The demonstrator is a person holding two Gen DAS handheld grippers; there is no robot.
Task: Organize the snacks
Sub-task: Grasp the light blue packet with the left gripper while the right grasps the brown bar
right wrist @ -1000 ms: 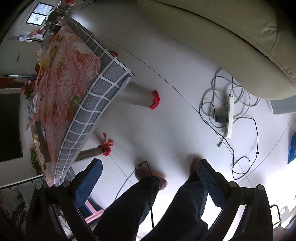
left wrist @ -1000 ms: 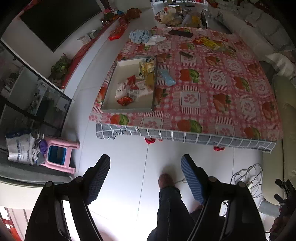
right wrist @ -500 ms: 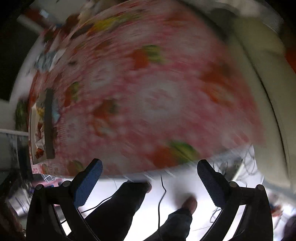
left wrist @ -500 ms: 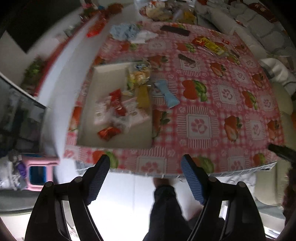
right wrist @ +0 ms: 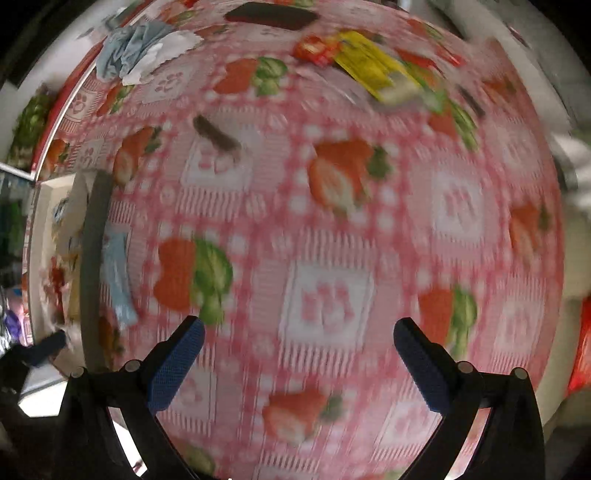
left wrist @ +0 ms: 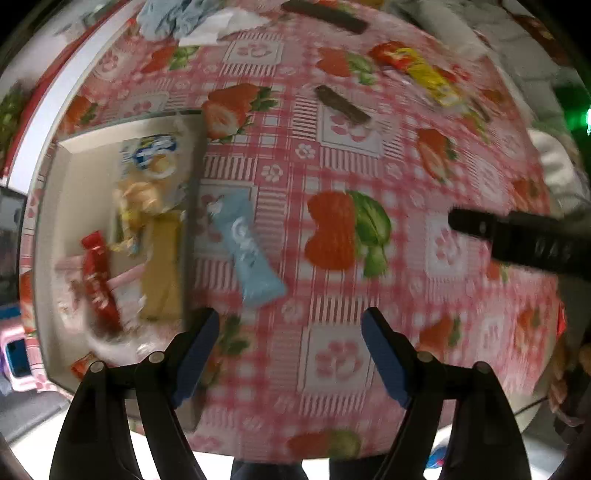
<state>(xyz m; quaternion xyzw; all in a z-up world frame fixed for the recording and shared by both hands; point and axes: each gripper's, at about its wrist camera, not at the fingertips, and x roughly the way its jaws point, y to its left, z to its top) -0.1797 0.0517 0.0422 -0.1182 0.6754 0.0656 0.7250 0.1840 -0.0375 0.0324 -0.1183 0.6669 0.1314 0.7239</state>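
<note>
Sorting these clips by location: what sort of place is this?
Probably a home living room: a low table under a strawberry-print tablecloth, a tray of snack packets, and pale sofa cushions alongside.

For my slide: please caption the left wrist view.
Open left gripper above tablecloth, blue snack beside tray.

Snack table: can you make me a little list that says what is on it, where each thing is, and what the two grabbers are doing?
table cover: pink checked cloth with strawberries and paw prints
tray: shallow pale tray on the cloth's left side, holding several snacks
in tray: red packet, yellow packet
beside tray: light blue packet lying flat on the cloth
far side: brown bar, yellow wrapper, crumpled blue cloth
left gripper: open, empty, above the cloth
right gripper: open, empty, above the cloth
</note>
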